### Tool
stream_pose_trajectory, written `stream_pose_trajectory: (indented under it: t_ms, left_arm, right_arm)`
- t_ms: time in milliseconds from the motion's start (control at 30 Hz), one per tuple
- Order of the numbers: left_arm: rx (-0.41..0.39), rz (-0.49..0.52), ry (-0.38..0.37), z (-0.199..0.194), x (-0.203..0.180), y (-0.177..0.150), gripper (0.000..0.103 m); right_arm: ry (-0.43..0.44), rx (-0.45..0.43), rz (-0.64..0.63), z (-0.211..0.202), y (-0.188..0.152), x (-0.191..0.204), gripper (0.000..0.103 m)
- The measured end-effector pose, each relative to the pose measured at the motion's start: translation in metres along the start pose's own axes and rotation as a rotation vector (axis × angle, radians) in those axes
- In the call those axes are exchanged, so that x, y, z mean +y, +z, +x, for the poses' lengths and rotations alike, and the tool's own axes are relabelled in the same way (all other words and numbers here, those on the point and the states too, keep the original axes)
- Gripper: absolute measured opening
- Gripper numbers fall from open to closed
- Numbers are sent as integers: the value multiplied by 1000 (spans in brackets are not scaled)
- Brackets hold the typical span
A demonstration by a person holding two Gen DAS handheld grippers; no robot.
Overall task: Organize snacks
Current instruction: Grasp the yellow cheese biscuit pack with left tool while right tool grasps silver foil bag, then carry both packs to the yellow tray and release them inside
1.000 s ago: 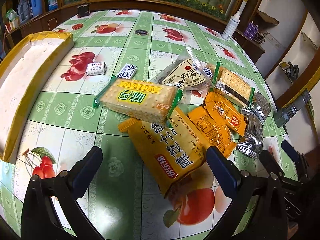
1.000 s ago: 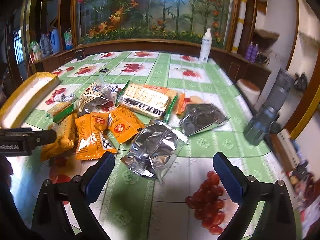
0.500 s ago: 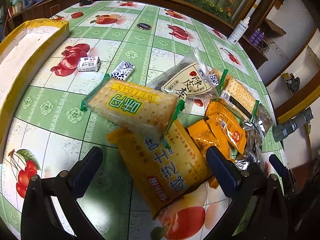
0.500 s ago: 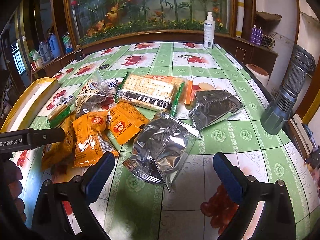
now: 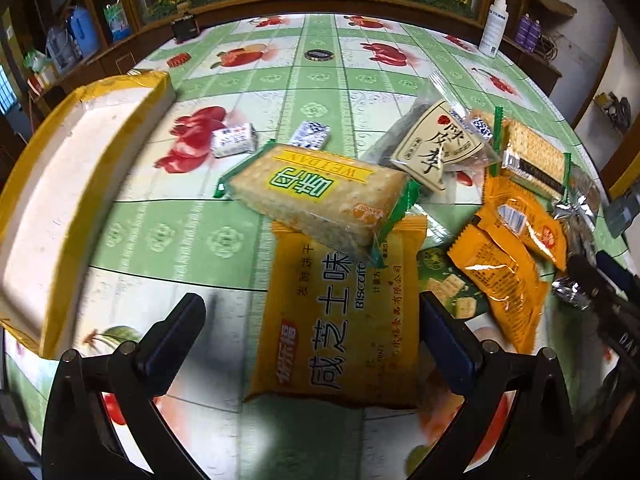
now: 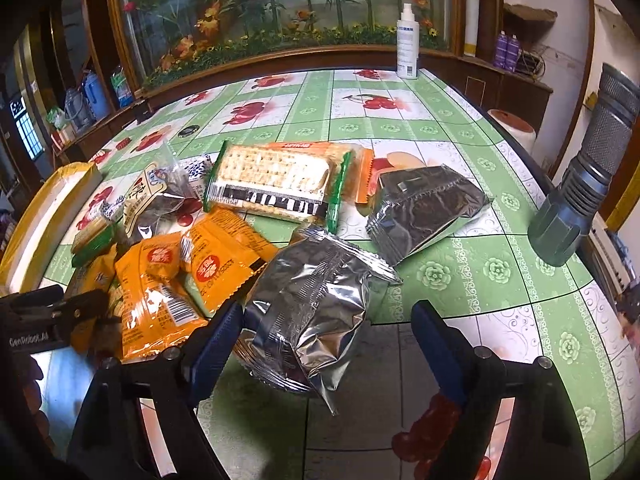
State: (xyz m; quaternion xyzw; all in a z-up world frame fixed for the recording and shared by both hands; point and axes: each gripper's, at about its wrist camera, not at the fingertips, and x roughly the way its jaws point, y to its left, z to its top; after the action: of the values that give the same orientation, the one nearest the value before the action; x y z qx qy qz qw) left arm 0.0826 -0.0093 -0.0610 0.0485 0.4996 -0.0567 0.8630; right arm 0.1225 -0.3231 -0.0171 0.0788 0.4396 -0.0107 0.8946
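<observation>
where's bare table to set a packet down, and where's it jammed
Bare cloth lies between the yellow-edged tray and the Weidan cracker pack, and between the silver pouch and the flashlight. It is jammed around the orange packets, which overlap their neighbours.

spray bottle (image 6: 407,42) at table's far edge | grey flashlight (image 6: 582,178) right | dark round lid (image 5: 319,55) on tablecloth (image 5: 320,84)

Both fisheye views bowed strongly toward dark, vignetted corners. Daylight came from the upper right, where a white wall glared. The left view smeared with motion blur along its lower left. Glare flashed off the silver foil bag (image 6: 316,304) at centre.
</observation>
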Motion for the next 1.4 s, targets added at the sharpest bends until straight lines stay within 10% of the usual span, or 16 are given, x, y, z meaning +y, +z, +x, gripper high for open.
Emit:
stream_pose_trajectory:
  t_ms: [200,267,433,733,1400]
  left_arm:
    - [-17,22,21,4,-1,4,103]
    - [-29,57,49,3,-5,3,103]
    - [-45,71,-9,-2,-2,-4,72]
    - [-152,154,106,-35,1,-33,69]
    - [-216,-26,242,-76,105,-62,69]
  right_arm:
    - [31,16,-5,11,10,11,86]
    - [14,24,-30,13,10,14,68]
    - [41,15,-36,2,2,5,65]
    - [88,-40,-77,-47,-17,11,62]
    - [40,-151,-562,-81,-12,190,61]
